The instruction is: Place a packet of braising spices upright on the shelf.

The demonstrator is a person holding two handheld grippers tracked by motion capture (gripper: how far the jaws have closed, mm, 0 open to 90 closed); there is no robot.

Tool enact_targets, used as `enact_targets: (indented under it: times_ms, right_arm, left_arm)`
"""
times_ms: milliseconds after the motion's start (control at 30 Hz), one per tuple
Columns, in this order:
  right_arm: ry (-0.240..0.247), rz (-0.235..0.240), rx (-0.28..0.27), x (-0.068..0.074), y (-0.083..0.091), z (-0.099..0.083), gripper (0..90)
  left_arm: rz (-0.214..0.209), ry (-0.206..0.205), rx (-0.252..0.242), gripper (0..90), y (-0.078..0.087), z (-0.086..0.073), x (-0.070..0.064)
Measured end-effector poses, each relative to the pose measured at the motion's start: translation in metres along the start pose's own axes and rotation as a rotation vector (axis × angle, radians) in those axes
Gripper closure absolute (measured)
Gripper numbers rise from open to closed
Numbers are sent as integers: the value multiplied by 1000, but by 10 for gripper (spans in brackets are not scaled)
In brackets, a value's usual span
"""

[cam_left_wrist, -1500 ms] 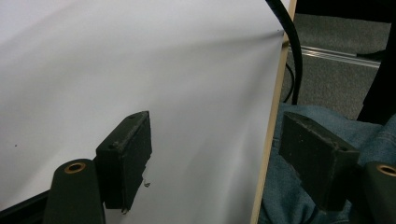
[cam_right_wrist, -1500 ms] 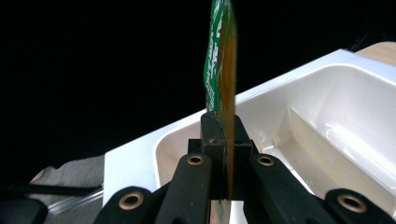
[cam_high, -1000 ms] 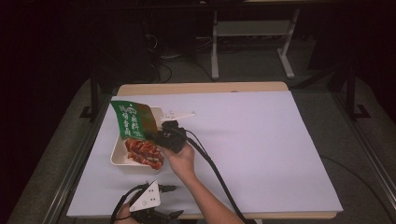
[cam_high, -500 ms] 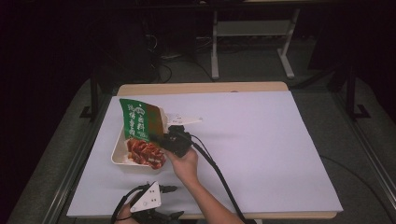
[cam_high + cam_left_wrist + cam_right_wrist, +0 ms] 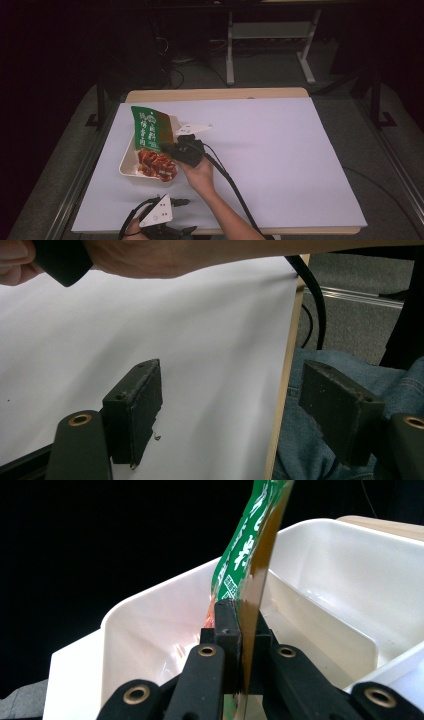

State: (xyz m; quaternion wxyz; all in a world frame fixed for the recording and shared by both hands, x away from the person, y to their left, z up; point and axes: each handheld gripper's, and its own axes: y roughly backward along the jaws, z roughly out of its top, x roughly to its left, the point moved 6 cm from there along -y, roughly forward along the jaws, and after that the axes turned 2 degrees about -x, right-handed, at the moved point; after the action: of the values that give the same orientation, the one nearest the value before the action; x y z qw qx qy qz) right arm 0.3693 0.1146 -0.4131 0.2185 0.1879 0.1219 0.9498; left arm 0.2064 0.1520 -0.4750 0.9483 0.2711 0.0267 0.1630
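Note:
A green food packet (image 5: pixel 146 129) with a red printed lower part stands nearly upright over a cream tray (image 5: pixel 128 162) on the white table cover. My right gripper (image 5: pixel 172 148) is shut on the packet's edge; in the right gripper view its jaws clamp the green and brown packet (image 5: pixel 248 555) above the tray's white wall (image 5: pixel 150 620). My left gripper (image 5: pixel 181 216) rests at the table's front edge with its jaws wide apart; in the left gripper view its pads (image 5: pixel 134 410) have nothing between them.
A white table cover (image 5: pixel 280 160) spreads to the right of the tray. The right gripper's cable (image 5: pixel 235 192) trails back along the forearm. The wooden front edge (image 5: pixel 285 385) and a person's jeans (image 5: pixel 310 440) lie beside the left gripper. Metal stands (image 5: pixel 230 45) rise behind the table.
The right gripper has swung the packet from leaning left to nearly upright and shifted it slightly right over the tray. The left gripper has stayed put.

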Motion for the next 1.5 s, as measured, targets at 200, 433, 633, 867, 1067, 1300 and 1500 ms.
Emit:
enact_targets:
  times_ms: [200, 433, 633, 867, 1067, 1300, 1500]
  right_arm:
    - [2, 27, 29, -1, -5, 6, 875]
    - [-30, 35, 42, -9, -6, 7, 699]
    - [-14, 25, 60, -11, 5, 9, 586]
    - [-13, 41, 70, -14, 20, 11, 499]
    - [-8, 46, 92, -17, 21, 11, 506]
    - [29, 121, 197, -11, 0, 8, 657]
    - [34, 144, 242, -12, -13, 13, 725]
  left_arm:
    - [1, -4, 6, 253, -1, -1, 2]
    - [5, -1, 1, 253, 0, -1, 3]
    - [16, 6, 2, 250, 0, -1, 5]
    - [24, 2, 11, 248, 0, -2, 7]
    - [24, -5, 16, 247, 0, -2, 7]
    - [19, -6, 14, 247, -1, -2, 7]
    - [17, -1, 12, 247, -1, -1, 7]
